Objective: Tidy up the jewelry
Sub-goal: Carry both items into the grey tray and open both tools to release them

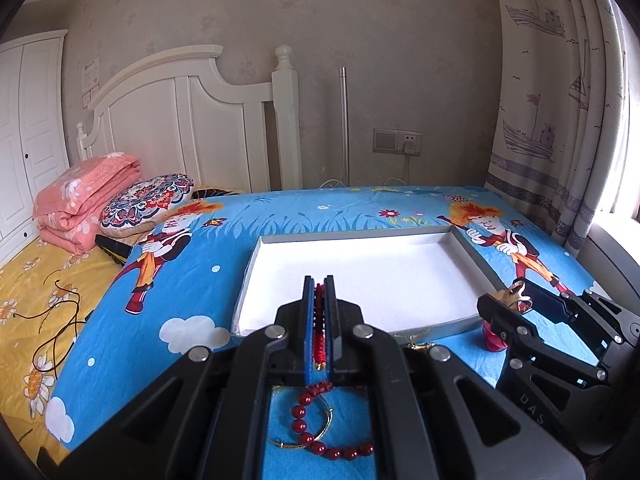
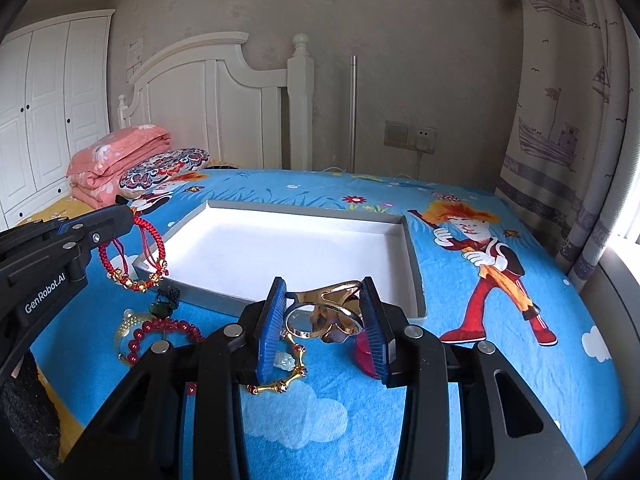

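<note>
My left gripper [image 1: 319, 280] is shut on a red braided cord bracelet [image 1: 319, 320]; in the right wrist view that bracelet [image 2: 154, 248] hangs from it [image 2: 128, 216] over the near left corner of the white tray [image 2: 412, 264]. My right gripper [image 2: 326, 292] is shut on a gold bangle [image 2: 328, 314], held above the bed near the tray's front edge; it also shows in the left wrist view [image 1: 508, 300]. A red bead bracelet [image 1: 316, 444] and a thin gold hoop [image 1: 320, 420] lie on the blue sheet below my left gripper.
The tray [image 1: 476, 256] sits on the blue cartoon sheet. A gold bamboo-link bracelet [image 2: 280, 384], a red item [image 2: 362, 354] and a dark pendant [image 2: 162, 306] lie before it. Folded pink quilt [image 1: 86, 196] and pillow [image 1: 148, 200] lie far left.
</note>
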`<state>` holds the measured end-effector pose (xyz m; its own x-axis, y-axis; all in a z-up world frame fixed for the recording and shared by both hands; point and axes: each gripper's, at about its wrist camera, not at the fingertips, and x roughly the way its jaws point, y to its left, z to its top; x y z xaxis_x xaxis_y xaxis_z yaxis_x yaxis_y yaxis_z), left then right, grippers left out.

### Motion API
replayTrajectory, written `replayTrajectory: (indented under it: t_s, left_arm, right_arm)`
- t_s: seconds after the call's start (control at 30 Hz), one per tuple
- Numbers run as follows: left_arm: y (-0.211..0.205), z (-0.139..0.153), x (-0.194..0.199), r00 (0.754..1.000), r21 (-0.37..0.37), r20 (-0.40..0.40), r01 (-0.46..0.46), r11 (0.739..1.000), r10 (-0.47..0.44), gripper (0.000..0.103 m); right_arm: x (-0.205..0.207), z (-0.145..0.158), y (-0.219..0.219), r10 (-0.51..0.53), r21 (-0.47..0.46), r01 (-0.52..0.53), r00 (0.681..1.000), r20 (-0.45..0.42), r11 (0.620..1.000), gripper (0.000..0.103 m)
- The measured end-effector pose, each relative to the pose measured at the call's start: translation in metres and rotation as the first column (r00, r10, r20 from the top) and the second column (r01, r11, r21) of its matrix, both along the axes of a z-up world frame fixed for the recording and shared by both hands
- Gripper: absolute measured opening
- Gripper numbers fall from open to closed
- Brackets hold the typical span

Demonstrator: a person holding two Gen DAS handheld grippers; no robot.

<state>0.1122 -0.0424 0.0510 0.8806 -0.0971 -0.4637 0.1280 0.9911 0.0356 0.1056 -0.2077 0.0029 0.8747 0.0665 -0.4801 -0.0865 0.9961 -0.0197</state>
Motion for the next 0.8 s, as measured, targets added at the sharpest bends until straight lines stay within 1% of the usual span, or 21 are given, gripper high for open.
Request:
replayTrajectory:
  t_s: [0.13,0.27,0.37,0.47,0.6,0.7,0.8]
  left_arm:
    - [-0.002,0.004,0.021,1.0,-0.003,-0.013,-0.006,1.0,0.006,0.004]
    - [-0.007,0.015,0.047,1.0,0.007,-0.003,-0.007,1.0,0.007,0.004]
    - [-0.011,0.028,0.071,1.0,0.014,0.005,-0.008,1.0,0.008,0.004]
    - [-0.014,0.033,0.095,1.0,0.015,-0.004,-0.017,1.0,0.017,0.004]
    - [-0.019,0.024,0.129,0.998,0.031,-0.037,-0.049,0.998,0.05,0.004]
    - [-0.021,0.009,0.153,0.994,0.029,-0.088,-0.067,0.997,0.069,0.004]
    - [-0.019,-0.007,0.167,0.988,0.024,-0.128,-0.079,0.997,0.082,0.004]
  right_arm:
    - [0.02,0.007,-0.001,-0.004,-0.016,0.004,1.0,0.006,1.0,0.037]
    - [0.045,0.012,-0.002,-0.006,-0.023,0.006,1.0,0.001,1.0,0.037]
    - [0.07,0.013,-0.005,-0.006,-0.01,0.005,1.0,-0.027,1.0,0.037]
    - [0.093,0.01,-0.01,-0.017,-0.001,0.017,0.998,-0.061,1.0,0.037]
    - [0.12,0.001,-0.012,-0.03,0.002,0.03,0.993,-0.111,1.0,0.037]
    - [0.135,-0.006,-0.009,-0.036,-0.012,0.035,0.99,-0.137,0.999,0.037]
    - [0.146,-0.014,-0.01,-0.044,-0.015,0.042,0.985,-0.167,0.999,0.038]
